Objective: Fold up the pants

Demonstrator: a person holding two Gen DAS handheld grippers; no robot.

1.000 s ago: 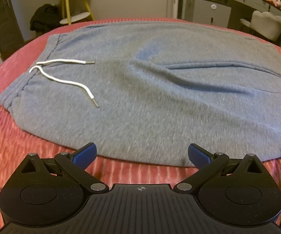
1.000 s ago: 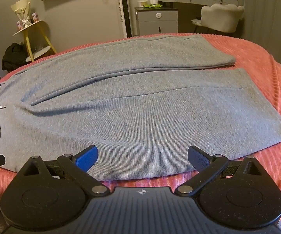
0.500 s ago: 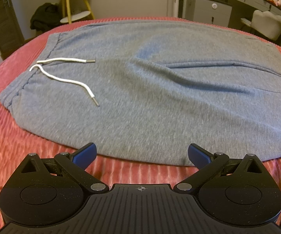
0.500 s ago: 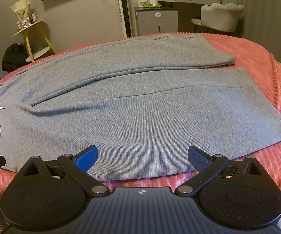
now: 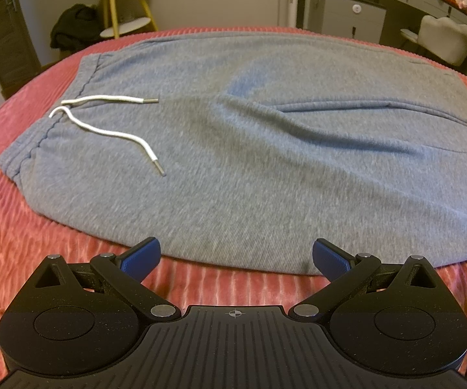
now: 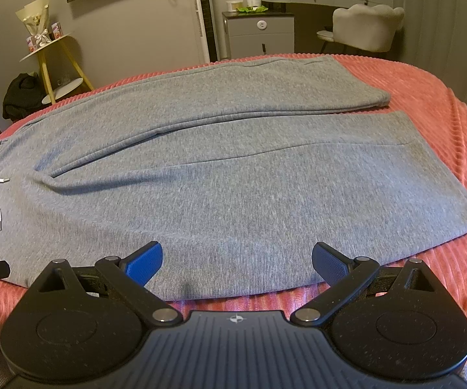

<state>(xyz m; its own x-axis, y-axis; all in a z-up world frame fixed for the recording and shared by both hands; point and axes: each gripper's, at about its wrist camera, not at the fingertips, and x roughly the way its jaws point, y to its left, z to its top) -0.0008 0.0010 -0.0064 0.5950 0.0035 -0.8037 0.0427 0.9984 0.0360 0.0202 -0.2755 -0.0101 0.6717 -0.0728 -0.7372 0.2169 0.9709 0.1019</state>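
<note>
Hovering just short of the near hem of the fabric, the left hand-held gripper (image 5: 236, 257) has its blue-padded fingers (image 5: 141, 256) spread wide with nothing between them, poised over the coral ribbed bedspread (image 5: 13, 227). The right hand-held gripper (image 6: 237, 261) is likewise spread wide and holds nothing, its fingertips hanging over the near edge of the grey pants (image 6: 233, 175), though whether they touch the cloth cannot be told. The pants lie flat and unfolded across the bed, waistband (image 5: 35, 149) to the left and both legs running off to the right, the far leg ending in a cuff (image 6: 379, 97) slightly short of the near leg's end. A white drawstring (image 5: 103, 129) rests in two loose strands on the front of the pants near the waistband. Beyond the bed stand a yellow-legged side table (image 6: 55, 64) with a bouquet on top, a dark bag (image 6: 19, 95) on the floor beside it, a grey cabinet (image 6: 259, 34), and a pale upholstered chair (image 6: 366, 26).
</note>
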